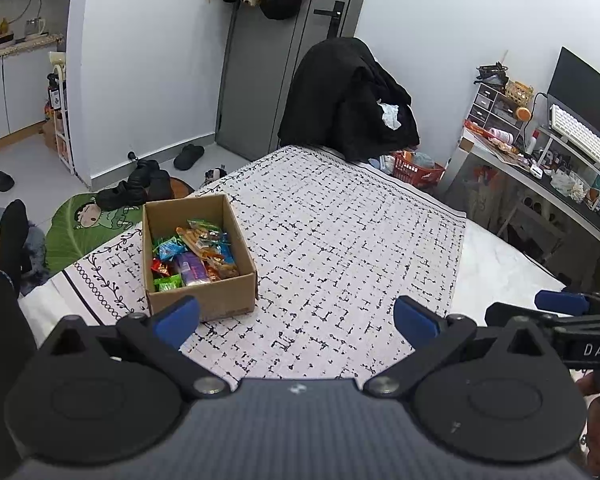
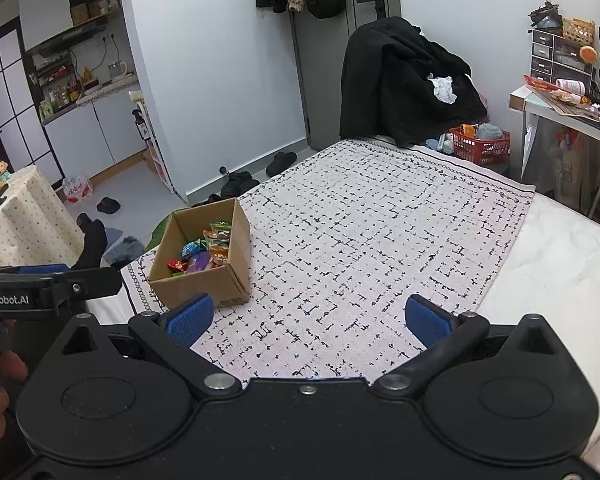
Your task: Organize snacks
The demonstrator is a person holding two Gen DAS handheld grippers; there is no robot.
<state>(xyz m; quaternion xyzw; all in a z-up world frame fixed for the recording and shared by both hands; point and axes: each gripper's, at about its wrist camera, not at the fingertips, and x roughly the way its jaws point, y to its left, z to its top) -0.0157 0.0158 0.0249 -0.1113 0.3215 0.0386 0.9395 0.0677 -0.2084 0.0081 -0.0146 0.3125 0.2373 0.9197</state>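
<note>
Here, the cardboard box [image 1: 199,254] of snacks [image 1: 192,254] lies ahead and to the left of both tools, standing on the patterned cloth [image 1: 340,240] near its left border. In the left wrist view the box sits just beyond the blue pad of your left gripper's [image 1: 296,316] left finger; in the right wrist view it sits further off to the left of your right gripper [image 2: 308,316]. Your left hand is therefore judged the nearer one. The box's long axis runs roughly away from you, its near short wall facing the tools, and its top is open.

Both tools are empty, the fingers of each spread wide with bare cloth showing between the pads. Both point forward and slightly downward over the cloth, held side by side and roughly level with each other: the right gripper's fingers appear at the right edge of the left view, and the left gripper's at the left edge of the right view.

The wrapped packets, green, red, blue, orange and purple, lie heaped inside the box, and no snack is visible loose on the cloth. Whether the work calls for taking packets out or has just been finished cannot be told. Any reach into the box would need to travel forward and leftward, then descend over the near wall.
</note>
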